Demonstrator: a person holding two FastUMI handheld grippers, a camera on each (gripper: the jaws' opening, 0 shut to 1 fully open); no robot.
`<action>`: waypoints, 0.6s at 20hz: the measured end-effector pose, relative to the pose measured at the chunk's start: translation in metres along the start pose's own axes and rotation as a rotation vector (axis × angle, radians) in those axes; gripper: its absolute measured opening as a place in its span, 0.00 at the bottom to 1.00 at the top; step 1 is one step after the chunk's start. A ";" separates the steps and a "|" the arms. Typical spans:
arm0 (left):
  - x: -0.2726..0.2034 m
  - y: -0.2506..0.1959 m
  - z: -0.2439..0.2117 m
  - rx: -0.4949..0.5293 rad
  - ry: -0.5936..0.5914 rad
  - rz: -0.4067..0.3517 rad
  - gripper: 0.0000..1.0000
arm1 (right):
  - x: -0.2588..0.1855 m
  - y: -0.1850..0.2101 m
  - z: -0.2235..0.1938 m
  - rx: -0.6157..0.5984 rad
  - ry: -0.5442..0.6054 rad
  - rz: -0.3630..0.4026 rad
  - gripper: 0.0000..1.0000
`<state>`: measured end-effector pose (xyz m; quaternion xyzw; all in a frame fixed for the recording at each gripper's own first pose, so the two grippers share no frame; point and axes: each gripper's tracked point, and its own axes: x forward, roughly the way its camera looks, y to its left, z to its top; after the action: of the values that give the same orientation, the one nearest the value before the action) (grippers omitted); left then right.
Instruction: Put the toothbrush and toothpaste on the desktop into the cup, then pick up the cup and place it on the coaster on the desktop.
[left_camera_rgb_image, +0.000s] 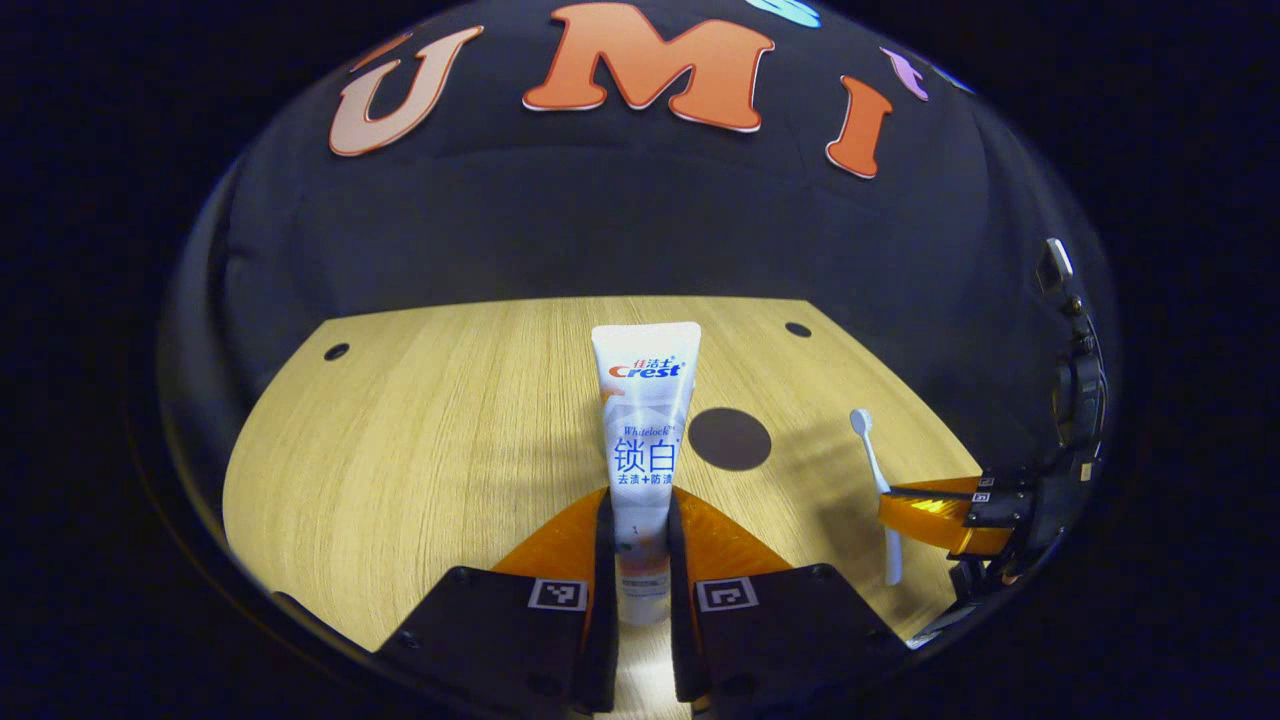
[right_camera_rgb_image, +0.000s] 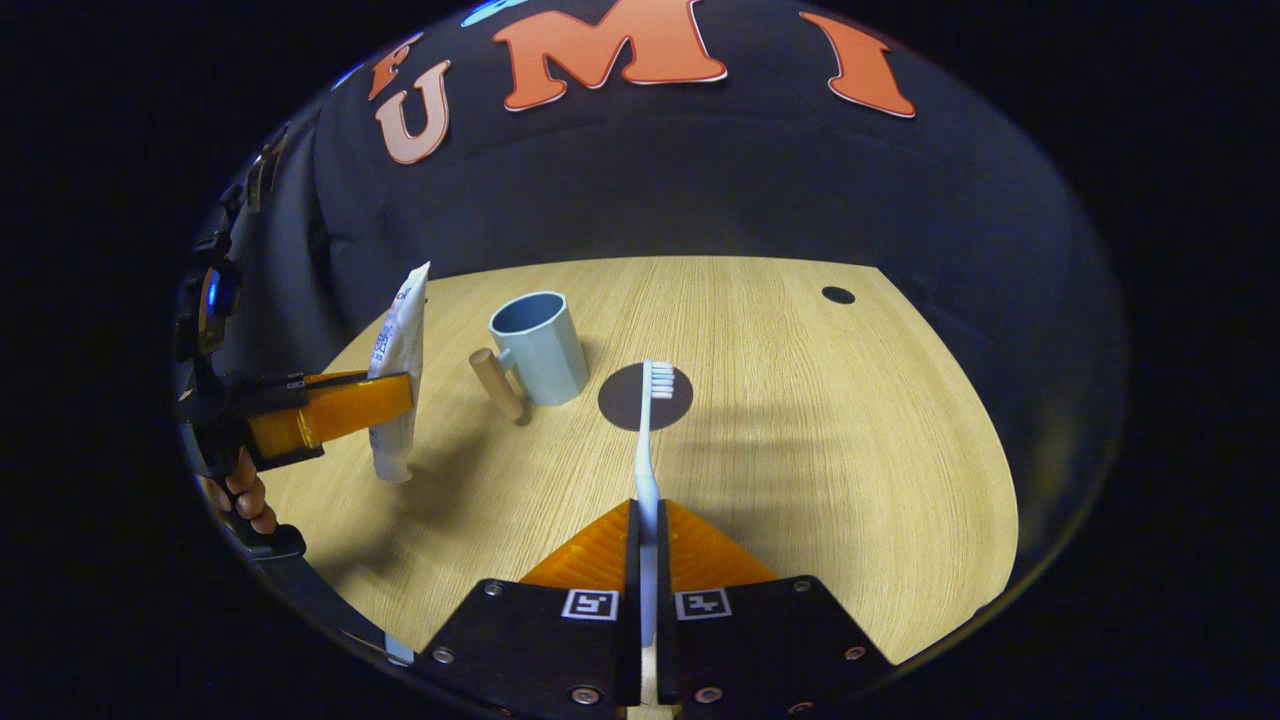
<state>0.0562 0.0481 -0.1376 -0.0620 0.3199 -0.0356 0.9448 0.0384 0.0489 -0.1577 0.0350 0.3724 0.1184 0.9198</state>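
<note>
Both jaws clamped, toothpaste and toothbrush lifted clear of the tabletop.

Nearest in the left gripper view, the left gripper (left_camera_rgb_image: 640, 560) has its jaws pressed on the lower body of the toothpaste (left_camera_rgb_image: 645, 440), tube upright, marked "Crest" with "Whitelock" below. Right gripper (right_camera_rgb_image: 647, 560) jaws pinch the handle of the toothbrush (right_camera_rgb_image: 648, 450), bristles pointing far. Farther out, the cup (right_camera_rgb_image: 540, 345) stands left of the dark round coaster (right_camera_rgb_image: 672, 405), its wooden handle turned near-left, all on the tabletop (right_camera_rgb_image: 820, 440). Risks, as I judge them: the soft tube may slip or buckle in the squeeze, the thin brush may pivot, and either could clip the rim and tip the light cup.
</note>
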 end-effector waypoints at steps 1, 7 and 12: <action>-0.001 0.002 0.008 0.006 -0.035 0.006 0.26 | 0.000 -0.001 0.004 -0.001 -0.024 -0.002 0.06; 0.008 0.005 0.051 -0.018 -0.216 0.006 0.26 | -0.011 -0.003 0.024 -0.028 -0.149 -0.001 0.06; 0.023 0.008 0.085 -0.044 -0.373 0.003 0.25 | -0.017 -0.007 0.048 -0.067 -0.296 0.012 0.06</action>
<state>0.1269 0.0612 -0.0857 -0.0878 0.1400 -0.0149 0.9861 0.0615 0.0391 -0.1124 0.0236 0.2283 0.1299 0.9646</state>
